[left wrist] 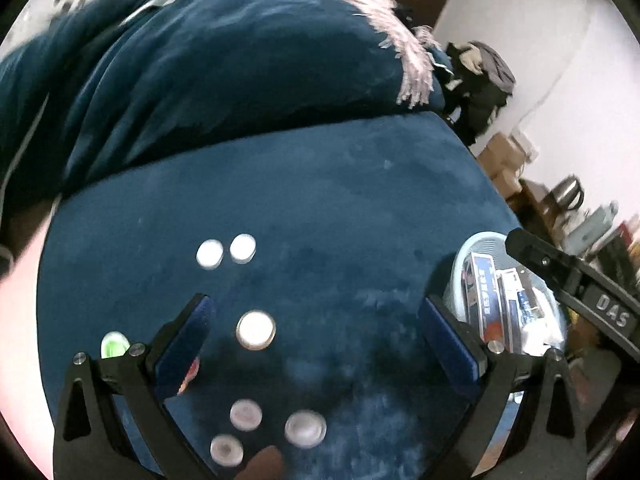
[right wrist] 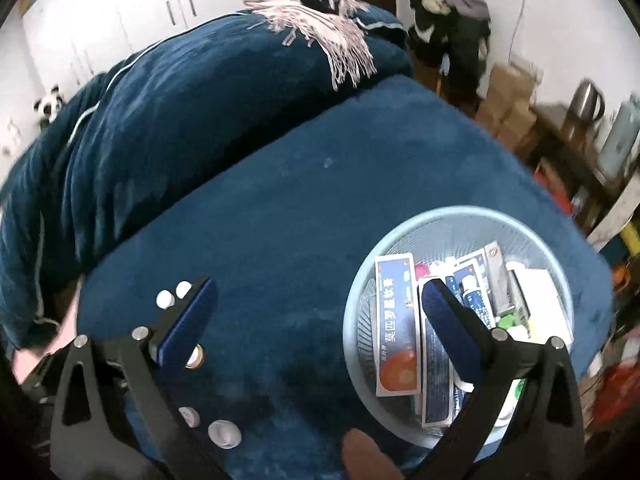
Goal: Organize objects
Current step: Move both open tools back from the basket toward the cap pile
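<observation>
Several small white-capped bottles stand on the blue velvet seat (left wrist: 340,208): a pair (left wrist: 226,251) at the back, one (left wrist: 256,330) in the middle, three (left wrist: 276,430) near me. My left gripper (left wrist: 316,332) is open and empty above them. A green-capped bottle (left wrist: 114,344) sits left of its left finger. A light-blue mesh basket (right wrist: 460,224) holds medicine boxes (right wrist: 396,336) and tubes. My right gripper (right wrist: 316,312) is open and empty, its right finger (right wrist: 450,328) over the basket. The basket also shows in the left wrist view (left wrist: 480,240).
A dark blue blanket (right wrist: 200,92) with a fringed scarf (right wrist: 320,20) is heaped behind the seat. Cardboard boxes (right wrist: 508,108), a kettle (right wrist: 586,100) and a clothes-covered chair (right wrist: 456,28) stand to the right. The right gripper's arm (left wrist: 580,280) crosses the left wrist view.
</observation>
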The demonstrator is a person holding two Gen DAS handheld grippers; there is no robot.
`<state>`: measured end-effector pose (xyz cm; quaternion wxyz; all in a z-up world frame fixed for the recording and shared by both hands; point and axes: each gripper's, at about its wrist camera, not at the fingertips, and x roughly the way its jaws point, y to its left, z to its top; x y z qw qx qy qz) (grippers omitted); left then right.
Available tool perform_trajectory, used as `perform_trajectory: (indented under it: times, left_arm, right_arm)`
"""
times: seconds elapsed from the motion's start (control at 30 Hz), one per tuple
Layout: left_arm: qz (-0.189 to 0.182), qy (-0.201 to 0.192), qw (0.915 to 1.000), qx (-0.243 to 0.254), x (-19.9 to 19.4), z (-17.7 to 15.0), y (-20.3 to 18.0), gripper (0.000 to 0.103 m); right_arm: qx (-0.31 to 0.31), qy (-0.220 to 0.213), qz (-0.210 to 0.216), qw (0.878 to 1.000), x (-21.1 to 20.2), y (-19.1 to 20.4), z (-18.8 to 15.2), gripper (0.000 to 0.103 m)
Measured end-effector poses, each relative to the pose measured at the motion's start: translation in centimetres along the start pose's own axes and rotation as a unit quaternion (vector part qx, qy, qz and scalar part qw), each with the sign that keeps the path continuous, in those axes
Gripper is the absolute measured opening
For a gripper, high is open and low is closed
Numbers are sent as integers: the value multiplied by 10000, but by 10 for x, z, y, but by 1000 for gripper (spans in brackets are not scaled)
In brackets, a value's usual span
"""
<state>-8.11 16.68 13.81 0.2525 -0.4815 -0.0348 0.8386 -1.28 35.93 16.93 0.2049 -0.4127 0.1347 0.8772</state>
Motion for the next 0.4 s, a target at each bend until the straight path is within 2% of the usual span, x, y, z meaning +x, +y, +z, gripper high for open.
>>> perform_trajectory:
  times: [0.07,0.13,0.2,0.27,0.4]
  left_arm:
    - [106,98,9996,-246,-6,-6,18,102]
    - [150,135,9989,-423,-14,-14,35,102]
    - [235,-41,9980,-581,-27,-22,50,102]
    - [386,-94,9979,-516,-36,-27,59,102]
    - [923,-98,9951,-327,-45,-46,73,102]
  right_arm:
    - [-99,2,84,9999,-1,8,-2,103]
    - [-9,178,325,9993,1,12,-4,103]
    - [47,231,334,9992,-1,15,-7,103]
    - [92,198,292,9993,-5,19,-11,103]
    - [-98,235,256,9993,-9,35,-18,103]
